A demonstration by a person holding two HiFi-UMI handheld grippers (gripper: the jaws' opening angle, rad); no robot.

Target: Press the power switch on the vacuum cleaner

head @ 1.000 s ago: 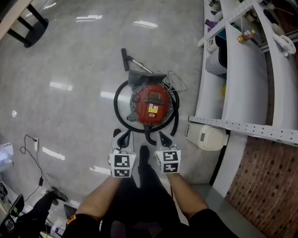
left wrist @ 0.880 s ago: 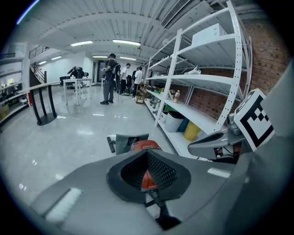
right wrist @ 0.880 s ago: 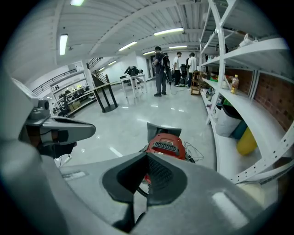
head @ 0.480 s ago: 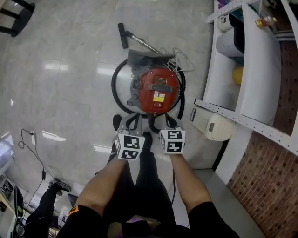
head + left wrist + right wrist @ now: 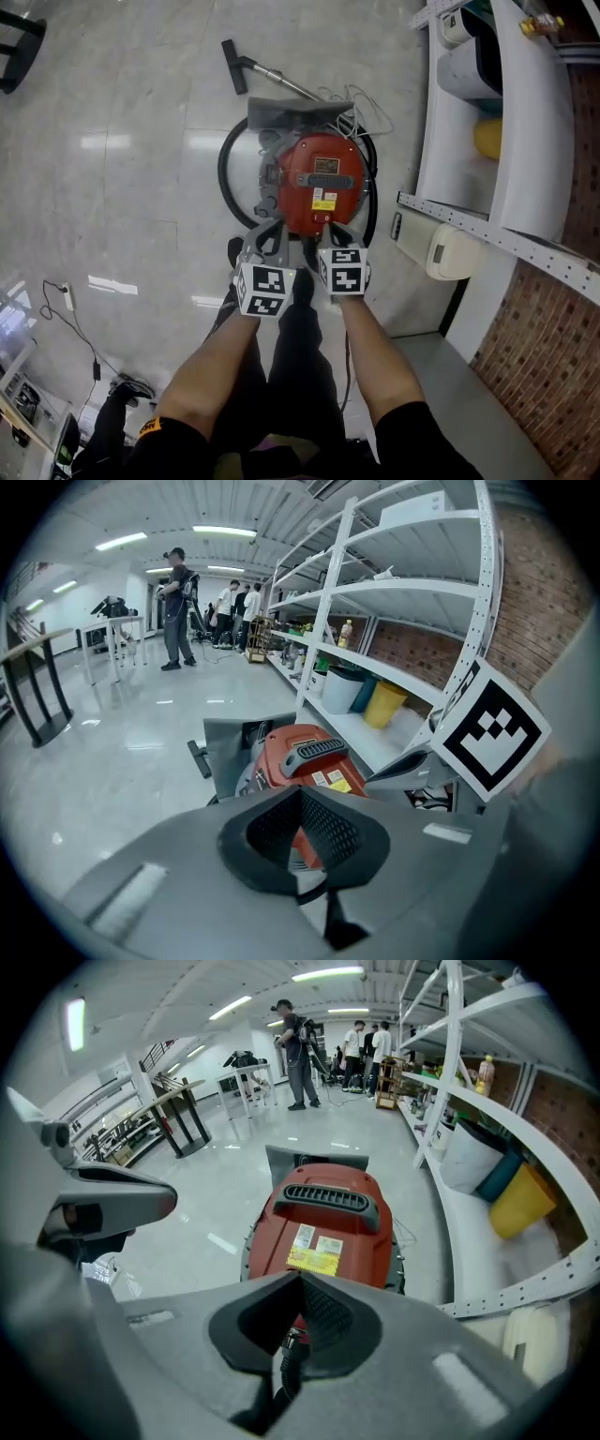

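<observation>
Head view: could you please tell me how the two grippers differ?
The right gripper is held slightly farther forward than the left gripper. The right one faces the vacuum cleaner squarely; the left one sees it at an angle, off centre. Both are shut and empty.

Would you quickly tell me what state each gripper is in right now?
Left gripper: closed, holding nothing.
Right gripper: closed, holding nothing.
</observation>
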